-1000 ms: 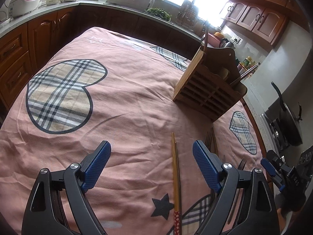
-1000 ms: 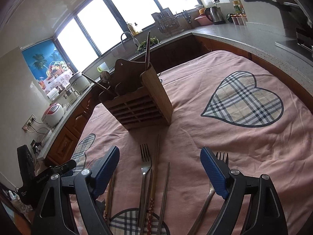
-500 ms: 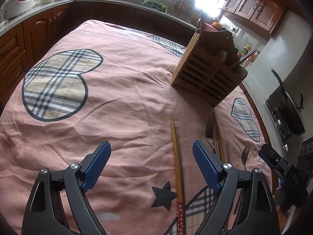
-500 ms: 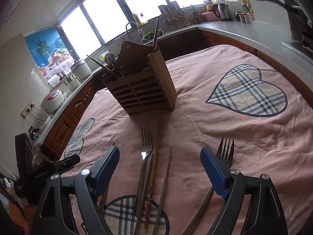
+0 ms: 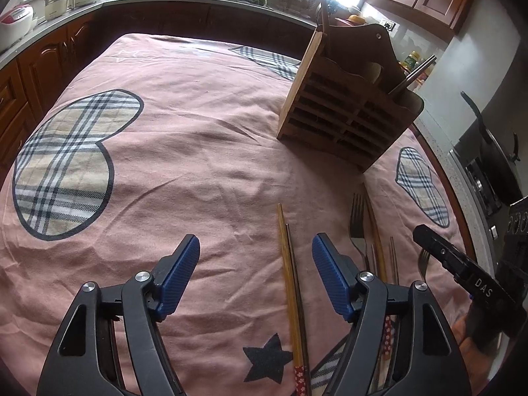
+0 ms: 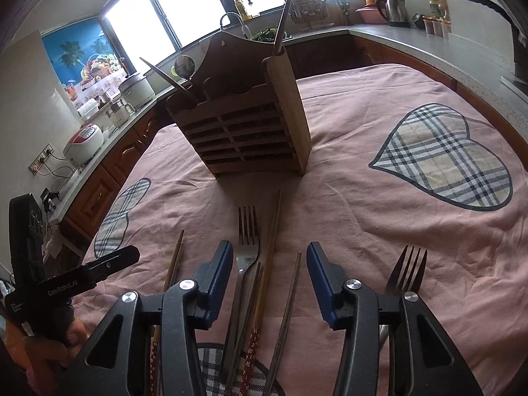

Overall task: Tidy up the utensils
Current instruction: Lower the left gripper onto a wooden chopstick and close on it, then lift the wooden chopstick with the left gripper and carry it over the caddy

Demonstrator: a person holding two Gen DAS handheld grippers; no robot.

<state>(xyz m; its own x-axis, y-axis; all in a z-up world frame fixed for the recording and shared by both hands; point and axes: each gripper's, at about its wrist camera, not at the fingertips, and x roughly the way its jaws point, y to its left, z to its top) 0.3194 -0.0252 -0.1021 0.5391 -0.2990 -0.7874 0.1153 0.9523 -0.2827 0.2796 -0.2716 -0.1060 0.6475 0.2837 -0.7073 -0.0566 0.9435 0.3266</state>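
A wooden utensil holder (image 5: 343, 112) stands on the pink tablecloth and also shows in the right wrist view (image 6: 244, 125), with a spoon and chopsticks inside. My left gripper (image 5: 255, 277) is open, low over the cloth, with a pair of wooden chopsticks (image 5: 290, 283) lying between its fingers. My right gripper (image 6: 265, 283) is open, straddling a fork (image 6: 246, 257) and chopsticks (image 6: 269, 257). A second fork (image 6: 404, 272) lies right of the right finger. The right gripper (image 5: 462, 270) shows at the left wrist view's right edge.
The pink cloth (image 5: 181, 165) with plaid hearts covers the table. Wooden cabinets and a counter with rice cookers (image 6: 84, 143), a kettle (image 6: 392, 11) and a sink surround it. A pan (image 5: 495, 165) sits on a stove at right.
Both grippers have moved lower and forward toward the utensils on the cloth. The right gripper's jaws have narrowed around the fork and chopsticks. The utensils have not moved.
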